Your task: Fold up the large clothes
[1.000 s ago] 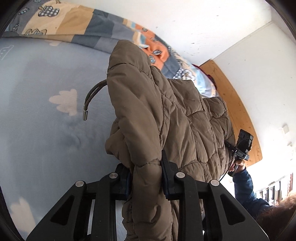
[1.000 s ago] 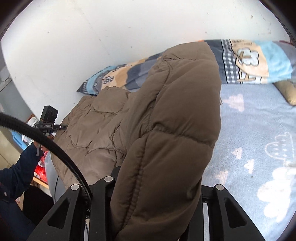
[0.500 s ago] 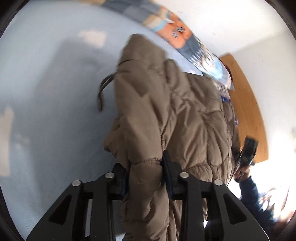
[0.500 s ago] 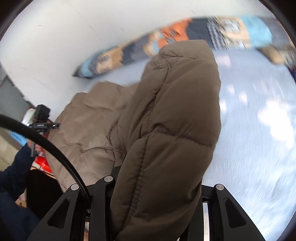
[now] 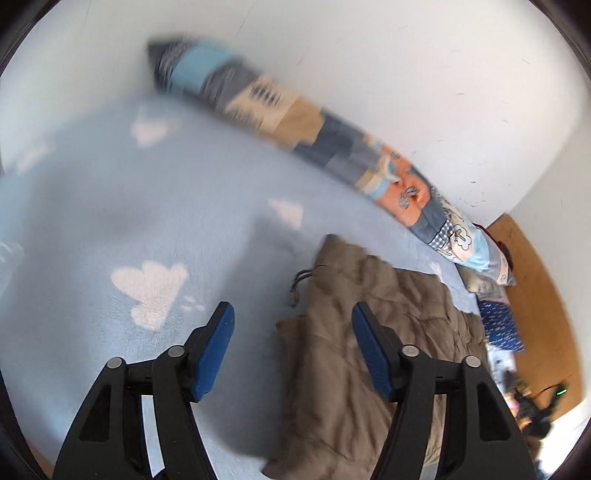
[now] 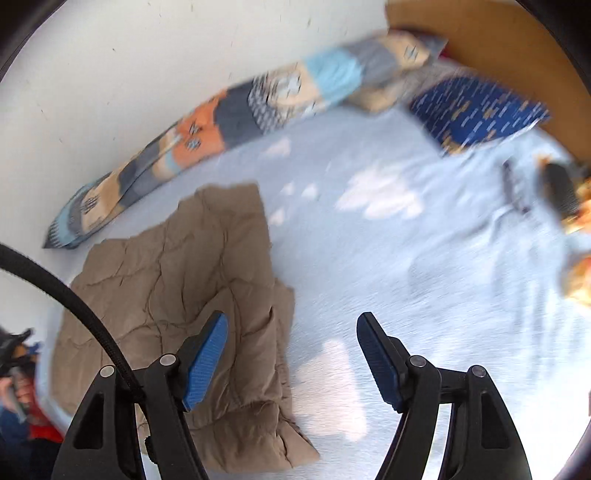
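Note:
A brown quilted jacket (image 5: 351,332) lies folded on the light blue bed sheet (image 5: 110,221); it also shows in the right wrist view (image 6: 192,266), at the lower left. My left gripper (image 5: 291,314) is open and empty above the jacket's left edge, near its dark drawstring (image 5: 299,284). My right gripper (image 6: 291,325) is open and empty above the jacket's right edge. Both views are blurred by motion.
A long patchwork bolster (image 5: 332,147) lies along the white wall, also in the right wrist view (image 6: 229,114). A dark blue patterned pillow (image 6: 476,107) lies near the wooden headboard (image 6: 480,33). A black cable (image 6: 74,306) crosses the right view's left side.
Both grippers have let go of the jacket and opened. The jacket, held up before, now lies flat on the bed. Both grippers have pulled back and swung.

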Available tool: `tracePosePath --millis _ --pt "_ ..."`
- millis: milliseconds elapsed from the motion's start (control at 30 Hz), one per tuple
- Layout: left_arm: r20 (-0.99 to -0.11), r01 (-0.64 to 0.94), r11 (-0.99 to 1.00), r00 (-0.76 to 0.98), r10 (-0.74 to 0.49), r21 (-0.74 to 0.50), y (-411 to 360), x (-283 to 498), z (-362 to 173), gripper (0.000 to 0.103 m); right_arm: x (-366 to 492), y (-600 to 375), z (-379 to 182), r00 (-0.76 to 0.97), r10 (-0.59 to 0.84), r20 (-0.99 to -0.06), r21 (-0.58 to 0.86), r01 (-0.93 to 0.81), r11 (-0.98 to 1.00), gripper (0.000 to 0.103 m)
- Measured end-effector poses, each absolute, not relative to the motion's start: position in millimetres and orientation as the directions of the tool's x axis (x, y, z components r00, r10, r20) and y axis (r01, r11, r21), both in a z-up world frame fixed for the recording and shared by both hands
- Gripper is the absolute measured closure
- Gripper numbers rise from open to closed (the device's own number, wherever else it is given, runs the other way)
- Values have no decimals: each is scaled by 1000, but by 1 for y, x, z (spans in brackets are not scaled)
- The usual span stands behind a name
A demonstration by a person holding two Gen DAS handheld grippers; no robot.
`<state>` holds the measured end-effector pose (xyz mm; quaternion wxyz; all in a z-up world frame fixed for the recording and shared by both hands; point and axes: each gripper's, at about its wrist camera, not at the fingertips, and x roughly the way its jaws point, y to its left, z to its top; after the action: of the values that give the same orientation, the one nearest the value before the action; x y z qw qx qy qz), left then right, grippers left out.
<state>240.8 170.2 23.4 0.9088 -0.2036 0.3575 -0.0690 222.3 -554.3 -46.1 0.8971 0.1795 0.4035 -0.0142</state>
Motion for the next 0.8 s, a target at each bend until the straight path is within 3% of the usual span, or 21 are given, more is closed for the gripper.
tracePosePath --millis 100,167,267,433,500,567,800 --pt "-564 28 948 798 -213 -318 113 196 29 29 196 -502 -24 766 114 -633 313 119 942 25" --pt "-547 87 976 816 -185 -200 61 174 31 28 188 -457 -24 780 134 -612 294 67 954 32" --pt "-558 147 987 816 -154 -56 -1 152 13 27 190 -386 -33 754 151 -640 205 -22 979 45" --pt "-601 143 984 797 -53 102 -47 151 -27 27 196 -334 -60 728 144 -670 141 -66 988 45" --pt "-637 138 983 770 -32 118 -47 162 -46 25 204 -330 -71 710 130 -692 126 -58 990 45" --pt "-668 118 989 744 -31 85 -42 167 -61 17 211 -331 -88 672 123 -730 122 -49 991 43" --pt "-729 127 987 684 -14 100 -46 184 -90 13 221 -325 -129 574 73 -816 39 -71 997 41"
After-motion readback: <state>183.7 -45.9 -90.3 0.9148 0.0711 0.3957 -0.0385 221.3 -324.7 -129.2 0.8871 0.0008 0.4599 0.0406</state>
